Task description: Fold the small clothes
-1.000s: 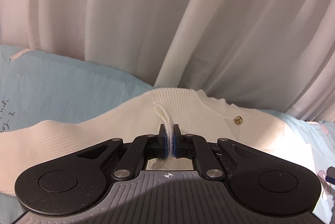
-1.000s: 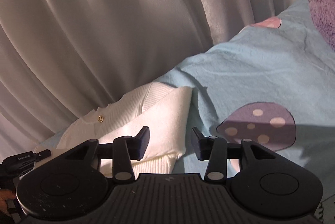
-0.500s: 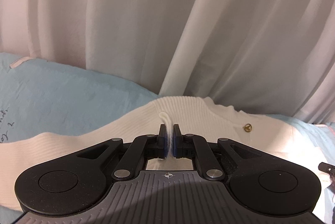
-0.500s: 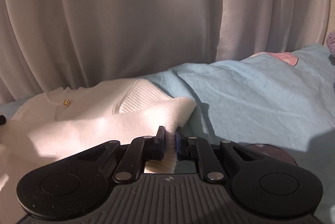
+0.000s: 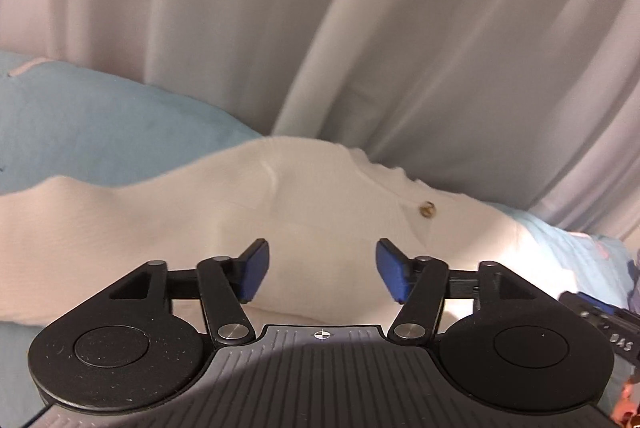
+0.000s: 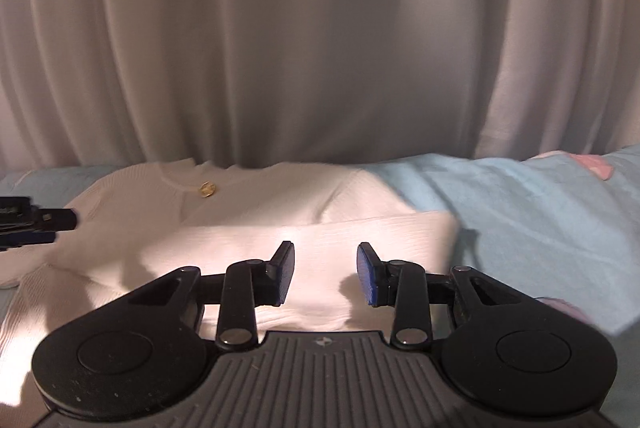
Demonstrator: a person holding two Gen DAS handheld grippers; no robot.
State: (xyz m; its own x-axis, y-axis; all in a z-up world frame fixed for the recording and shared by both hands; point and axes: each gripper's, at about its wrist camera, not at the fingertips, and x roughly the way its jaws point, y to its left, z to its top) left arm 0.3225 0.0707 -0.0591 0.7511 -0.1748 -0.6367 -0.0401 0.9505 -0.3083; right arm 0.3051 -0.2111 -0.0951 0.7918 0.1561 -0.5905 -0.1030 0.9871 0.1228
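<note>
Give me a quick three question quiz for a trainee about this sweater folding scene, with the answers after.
1. True or false: the left gripper is clamped on the white sweater.
2. What colour is the bedsheet under the sweater: A pink, B light blue, C green?
3. What small metal item sits near the sweater's neckline?

Key: 1 false, its jaws are opening with no cloth pinched. 2 B. 3 a gold button.

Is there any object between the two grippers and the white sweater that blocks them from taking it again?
Nothing visible does. The left gripper and right gripper both hang directly over the white sweater on the blue bedsheet, their jaws opening, with only bare knit between the pads.
</note>
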